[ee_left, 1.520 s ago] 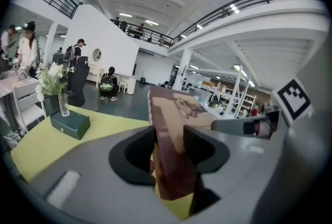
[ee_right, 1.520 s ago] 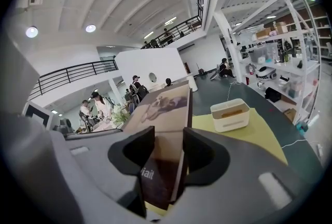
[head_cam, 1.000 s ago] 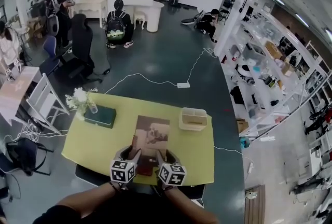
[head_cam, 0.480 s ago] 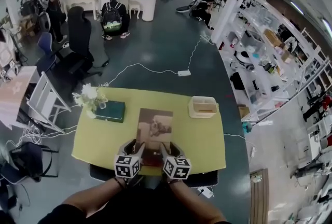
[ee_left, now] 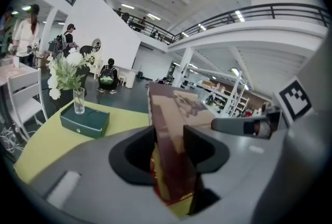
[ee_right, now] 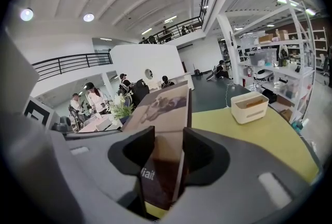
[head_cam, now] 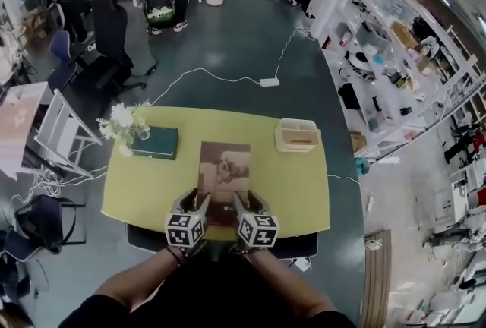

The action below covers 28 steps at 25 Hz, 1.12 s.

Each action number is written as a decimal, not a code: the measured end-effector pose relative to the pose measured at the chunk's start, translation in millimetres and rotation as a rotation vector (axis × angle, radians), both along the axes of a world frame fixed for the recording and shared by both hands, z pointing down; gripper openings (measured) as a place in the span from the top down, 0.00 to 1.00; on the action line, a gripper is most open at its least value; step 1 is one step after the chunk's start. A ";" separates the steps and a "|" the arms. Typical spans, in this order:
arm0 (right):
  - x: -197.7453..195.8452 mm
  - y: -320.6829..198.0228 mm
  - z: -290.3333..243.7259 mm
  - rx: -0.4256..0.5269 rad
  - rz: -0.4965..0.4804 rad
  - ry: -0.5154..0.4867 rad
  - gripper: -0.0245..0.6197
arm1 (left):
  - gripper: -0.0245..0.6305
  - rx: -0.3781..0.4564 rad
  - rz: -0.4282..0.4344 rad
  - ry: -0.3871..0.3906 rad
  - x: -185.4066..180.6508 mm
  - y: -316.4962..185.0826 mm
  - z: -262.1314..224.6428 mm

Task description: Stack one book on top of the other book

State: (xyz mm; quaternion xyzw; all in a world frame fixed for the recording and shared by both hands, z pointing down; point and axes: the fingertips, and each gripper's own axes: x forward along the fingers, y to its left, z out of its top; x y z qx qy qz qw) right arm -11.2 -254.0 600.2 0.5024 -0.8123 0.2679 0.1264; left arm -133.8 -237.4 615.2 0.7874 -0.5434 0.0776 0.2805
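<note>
A brown book (head_cam: 225, 169) with a picture on its cover lies lengthwise on the middle of the yellow-green table (head_cam: 144, 190). Its near end rests over a dark red book (head_cam: 219, 214) at the table's front edge. My left gripper (head_cam: 199, 202) clamps the brown book's near left edge. My right gripper (head_cam: 238, 202) clamps its near right edge. In the left gripper view the brown book (ee_left: 171, 129) stands between the jaws of the left gripper (ee_left: 168, 151), with the red and yellow book (ee_left: 162, 189) below it. The right gripper view shows the right gripper (ee_right: 168, 148) on the brown book (ee_right: 163, 109).
A dark green box (head_cam: 156, 143) with a vase of white flowers (head_cam: 121, 125) stands at the table's back left. A cream tray (head_cam: 298, 134) sits at the back right. Cables (head_cam: 228, 80) cross the dark floor. People and chairs are far behind.
Both grippers keep their hold on the brown book and have sunk a little with it toward the table. The head view has shifted, so the table sits higher in the picture.
</note>
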 end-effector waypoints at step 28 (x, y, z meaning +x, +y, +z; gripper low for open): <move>38.7 -21.2 189.3 -0.164 0.008 -0.049 0.70 | 0.69 -0.162 0.022 -0.030 36.4 -20.8 182.6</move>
